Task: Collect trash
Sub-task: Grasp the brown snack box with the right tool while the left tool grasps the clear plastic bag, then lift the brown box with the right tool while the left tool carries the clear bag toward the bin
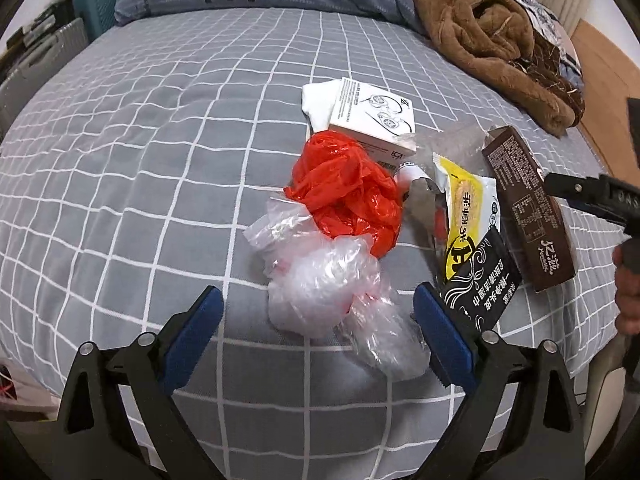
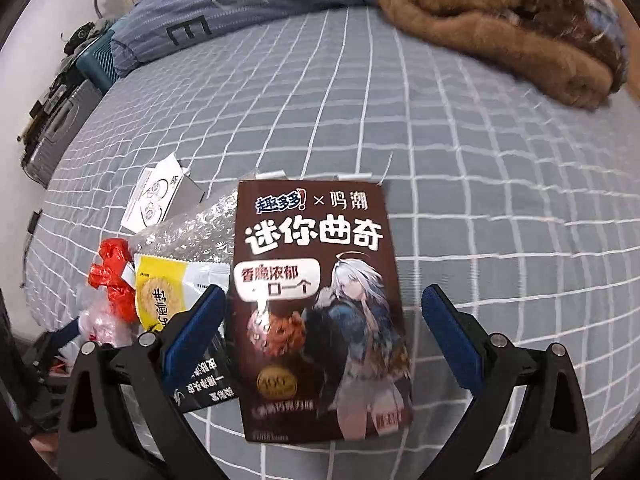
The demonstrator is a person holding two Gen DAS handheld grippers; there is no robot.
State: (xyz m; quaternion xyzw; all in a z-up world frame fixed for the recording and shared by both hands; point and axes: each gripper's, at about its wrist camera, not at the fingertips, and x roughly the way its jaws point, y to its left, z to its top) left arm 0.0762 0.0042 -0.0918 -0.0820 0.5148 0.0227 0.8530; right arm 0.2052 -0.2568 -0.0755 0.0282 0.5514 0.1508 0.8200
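Clear plastic bag is lying between the wide-spread pads of the left hand-held gripper, on the bed. Brown cookie box is lying between the right hand-held gripper pads, also standing wide, ungripped.

Two fisheye views, each from a camera behind its own tongs, look steeply down onto a bed with a grey checked cover. The left view sits close above a clear plastic bag near the bed's edge. The right view hangs close over a brown cookie box. Both share the box, a yellow wrapper and a brown blanket at the far side.
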